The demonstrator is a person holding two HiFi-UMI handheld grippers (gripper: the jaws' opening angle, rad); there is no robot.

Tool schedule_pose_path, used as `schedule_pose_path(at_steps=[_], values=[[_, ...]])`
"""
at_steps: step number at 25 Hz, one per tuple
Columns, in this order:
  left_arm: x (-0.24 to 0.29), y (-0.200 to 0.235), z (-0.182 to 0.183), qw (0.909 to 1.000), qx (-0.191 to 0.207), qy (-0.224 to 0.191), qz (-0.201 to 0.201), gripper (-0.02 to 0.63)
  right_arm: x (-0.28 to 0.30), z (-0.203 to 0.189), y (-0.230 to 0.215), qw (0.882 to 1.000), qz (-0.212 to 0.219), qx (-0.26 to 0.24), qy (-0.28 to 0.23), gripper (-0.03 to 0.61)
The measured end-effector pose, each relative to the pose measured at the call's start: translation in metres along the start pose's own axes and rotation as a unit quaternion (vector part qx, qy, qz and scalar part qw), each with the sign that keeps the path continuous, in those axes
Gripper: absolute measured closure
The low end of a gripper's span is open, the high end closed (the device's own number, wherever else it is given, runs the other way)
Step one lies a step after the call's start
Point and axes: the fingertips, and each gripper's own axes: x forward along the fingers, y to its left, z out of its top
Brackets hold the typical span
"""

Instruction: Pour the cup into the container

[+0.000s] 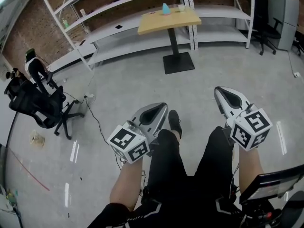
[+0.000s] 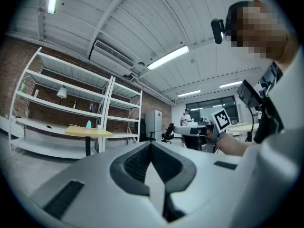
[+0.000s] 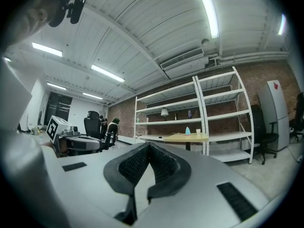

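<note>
Left gripper [image 1: 163, 107] and right gripper [image 1: 220, 90]: fingers fully shut, nothing held. Small white cup [image 1: 181, 7] and pale blue container [image 1: 166, 8] sit on the yellow wooden worktop [image 1: 156, 25], well ahead. Right gripper looks marginally nearer.

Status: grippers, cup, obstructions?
Left gripper, right gripper: jaws shut, empty. Small pale cup on far yellow wooden table, beside light-blue object. Black office chair off left.
</note>
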Motion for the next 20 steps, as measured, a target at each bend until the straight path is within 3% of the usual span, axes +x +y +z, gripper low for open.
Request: schedule_pose_path(at_steps=[9,20], values=[[0.036,0.098,0.006,0.9997,0.011,-0.022,0.001,0.612,0.104,0.001,-0.020,1.000,0.009,-0.020,0.004,0.577],[0.129,0.225,0.008,0.9997,0.016,-0.016,-0.013,0.612,0.236,0.000,-0.092,1.000,0.004,-0.016,-0.002,0.577]])
